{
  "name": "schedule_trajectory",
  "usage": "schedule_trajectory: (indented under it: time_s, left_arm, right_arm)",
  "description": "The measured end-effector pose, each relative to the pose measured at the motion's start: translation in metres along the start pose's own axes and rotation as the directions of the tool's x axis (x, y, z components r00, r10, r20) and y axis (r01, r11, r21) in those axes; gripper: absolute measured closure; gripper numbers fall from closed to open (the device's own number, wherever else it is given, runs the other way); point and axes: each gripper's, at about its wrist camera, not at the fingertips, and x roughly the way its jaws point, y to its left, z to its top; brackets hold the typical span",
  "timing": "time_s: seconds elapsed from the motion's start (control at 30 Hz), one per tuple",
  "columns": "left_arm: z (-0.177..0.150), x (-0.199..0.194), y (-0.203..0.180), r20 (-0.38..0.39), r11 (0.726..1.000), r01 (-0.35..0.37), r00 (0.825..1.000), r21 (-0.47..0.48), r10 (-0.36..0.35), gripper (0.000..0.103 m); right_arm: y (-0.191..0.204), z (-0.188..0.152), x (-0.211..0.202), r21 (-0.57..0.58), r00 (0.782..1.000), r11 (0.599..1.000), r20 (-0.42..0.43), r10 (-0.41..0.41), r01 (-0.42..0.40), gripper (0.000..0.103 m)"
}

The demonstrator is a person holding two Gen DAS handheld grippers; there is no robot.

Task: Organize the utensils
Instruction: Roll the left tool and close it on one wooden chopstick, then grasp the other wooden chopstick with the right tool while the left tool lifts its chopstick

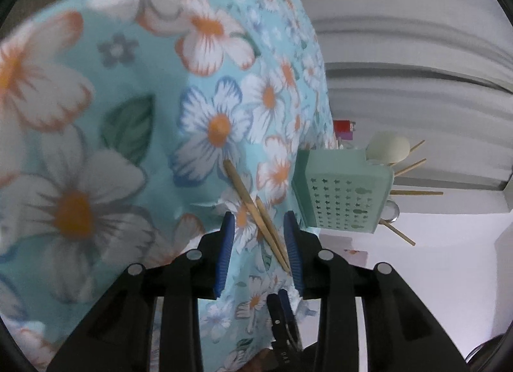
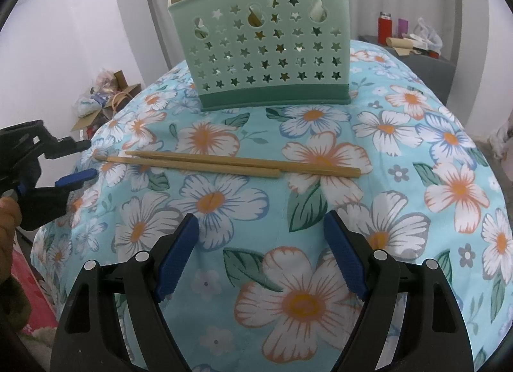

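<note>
Two wooden chopsticks point(image 2: 224, 162) lie side by side on the floral cloth point(image 2: 320, 243), in front of a mint green utensil holder point(image 2: 269, 51) with star cut-outs that holds several chopsticks and spoons. My right gripper point(image 2: 259, 237) is open and empty, hovering short of the chopsticks. My left gripper point(image 1: 260, 231) is open with the thin ends of the chopsticks point(image 1: 256, 211) between its fingers, not clamped. It also shows in the right wrist view point(image 2: 77, 160) at the left end of the chopsticks. The holder point(image 1: 343, 192) shows to the right in the left wrist view.
The cloth-covered table drops off at the left edge point(image 2: 64, 211). A cardboard box with clutter point(image 2: 109, 99) sits on the floor at the left. A red bottle point(image 2: 383, 27) and bags stand on a grey surface at the back right.
</note>
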Motion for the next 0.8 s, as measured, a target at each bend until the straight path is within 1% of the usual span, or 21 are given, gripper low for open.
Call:
schedule_trajectory:
  time_s: [0.17,0.33,0.43,0.5,0.6,0.8]
  left_arm:
    - [0.005,0.021,0.004,-0.035,0.999,0.012,0.999,-0.043,-0.014,0.074]
    - [0.008,0.03,0.006,-0.032,0.998,0.02,0.999,-0.052,-0.022,0.075]
    - [0.009,0.032,0.01,-0.021,0.997,0.027,0.999,-0.079,-0.029,0.081]
    - [0.009,0.033,0.015,-0.016,0.995,0.025,1.0,-0.097,-0.026,0.089]
    - [0.01,0.032,0.019,-0.009,0.995,0.027,1.0,-0.1,-0.028,0.094]
    - [0.007,0.03,0.017,-0.001,0.996,0.047,0.999,-0.079,-0.047,0.095]
  right_arm:
    - [0.0,0.0,0.0,-0.002,1.0,1.0,0.001,-0.001,0.001,0.026]
    - [0.0,0.0,0.0,-0.002,1.0,1.0,0.002,-0.001,0.001,0.026]
    - [0.0,0.0,0.0,-0.001,1.0,1.0,0.002,-0.001,0.001,0.026]
    - [0.0,0.0,0.0,-0.002,1.0,1.0,0.003,-0.001,0.001,0.026]
    - [0.001,0.0,0.0,-0.002,1.0,1.0,0.002,-0.002,0.002,0.026]
    - [0.001,0.0,0.001,-0.002,1.0,1.0,0.002,-0.003,0.003,0.026]
